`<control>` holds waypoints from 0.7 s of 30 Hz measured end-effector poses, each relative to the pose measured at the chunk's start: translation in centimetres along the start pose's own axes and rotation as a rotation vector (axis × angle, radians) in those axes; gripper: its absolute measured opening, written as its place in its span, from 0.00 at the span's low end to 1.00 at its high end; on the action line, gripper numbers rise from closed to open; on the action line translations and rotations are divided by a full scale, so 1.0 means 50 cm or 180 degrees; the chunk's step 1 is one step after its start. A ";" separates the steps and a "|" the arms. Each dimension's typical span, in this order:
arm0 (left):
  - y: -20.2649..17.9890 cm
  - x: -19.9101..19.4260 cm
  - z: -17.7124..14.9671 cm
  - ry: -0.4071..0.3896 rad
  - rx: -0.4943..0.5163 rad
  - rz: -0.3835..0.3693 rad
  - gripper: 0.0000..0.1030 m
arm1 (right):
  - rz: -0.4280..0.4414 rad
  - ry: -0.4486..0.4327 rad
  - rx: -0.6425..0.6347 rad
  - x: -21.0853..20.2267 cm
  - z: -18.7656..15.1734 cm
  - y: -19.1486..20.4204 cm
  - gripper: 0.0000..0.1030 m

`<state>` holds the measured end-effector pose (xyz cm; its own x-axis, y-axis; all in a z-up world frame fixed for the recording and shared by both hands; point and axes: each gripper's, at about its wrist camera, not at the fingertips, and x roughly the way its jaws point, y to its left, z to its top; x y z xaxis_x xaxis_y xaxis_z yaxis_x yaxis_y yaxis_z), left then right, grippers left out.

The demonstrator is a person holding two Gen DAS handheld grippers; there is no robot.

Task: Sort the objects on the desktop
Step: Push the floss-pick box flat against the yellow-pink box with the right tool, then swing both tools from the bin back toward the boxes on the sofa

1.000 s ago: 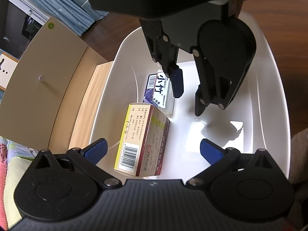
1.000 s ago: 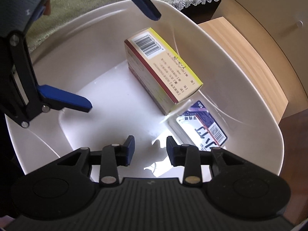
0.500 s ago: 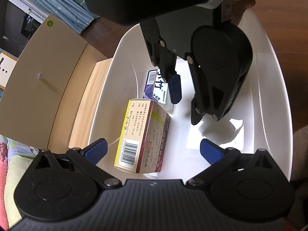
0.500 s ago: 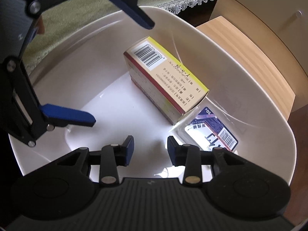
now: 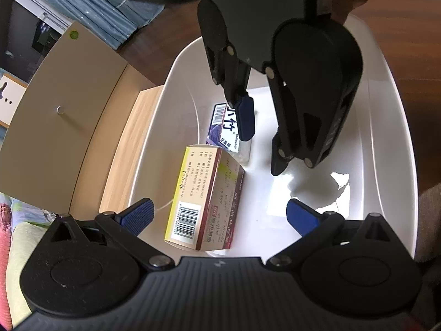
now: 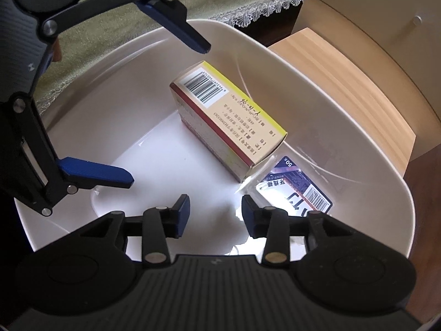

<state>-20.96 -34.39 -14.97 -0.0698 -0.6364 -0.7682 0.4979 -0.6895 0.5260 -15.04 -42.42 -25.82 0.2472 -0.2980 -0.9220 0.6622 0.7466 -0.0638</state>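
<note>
Jaws of both tools hang empty inside the white basin: the left gripper is spread wide, the right gripper stands only a little apart, and neither touches anything. Just ahead of the left jaws, nearer its left pad, lies the yellow-edged box (a barcode on its near end), resting on the basin floor and tilted against the sloping wall. Beyond that box, just past and to the right of the right jaws, a small purple packet lies flat, its end tucked close to the box's far corner. Both things already sit in the basin, so this fits either a drop just made or a reach to take one out; which of the two, the views do not settle. Any grasp on the box would call for the wide left jaws to straddle its narrow sides squarely. Beside the basin stands a wooden cabinet on the dark surface.
</note>
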 end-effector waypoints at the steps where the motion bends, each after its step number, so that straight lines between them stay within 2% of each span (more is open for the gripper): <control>1: -0.006 -0.015 0.003 -0.0010 -0.0012 0.0012 1.00 | -0.0011 -0.0011 0.0005 -0.004 -0.001 0.000 0.37; 4: -0.001 -0.043 -0.007 -0.0044 -0.0039 0.0068 1.00 | -0.0042 -0.0065 0.0034 -0.024 -0.002 -0.002 0.37; 8: 0.017 -0.044 -0.091 -0.0172 0.0003 0.0219 1.00 | -0.0099 -0.0198 0.0085 -0.069 0.000 -0.009 0.37; 11: 0.033 -0.037 -0.173 -0.0286 -0.0109 0.0342 1.00 | -0.0155 -0.0298 0.0109 -0.109 0.002 -0.013 0.38; 16: 0.014 -0.078 -0.191 -0.0251 -0.0224 0.0591 1.00 | -0.0272 -0.0487 0.0060 -0.183 0.010 -0.010 0.44; 19: 0.023 -0.131 -0.207 -0.0196 -0.0297 0.0740 1.00 | -0.0265 -0.0683 0.0057 -0.226 0.027 -0.002 0.46; 21: 0.041 -0.132 -0.206 -0.0119 -0.0366 0.0862 1.00 | -0.0259 -0.0813 0.0055 -0.255 0.039 0.004 0.46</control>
<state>-10.60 -28.04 -12.58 0.0483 -0.8057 -0.5903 0.5974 -0.4504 0.6636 -16.70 -39.62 -13.34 0.3617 -0.4989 -0.7876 0.6987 0.7044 -0.1253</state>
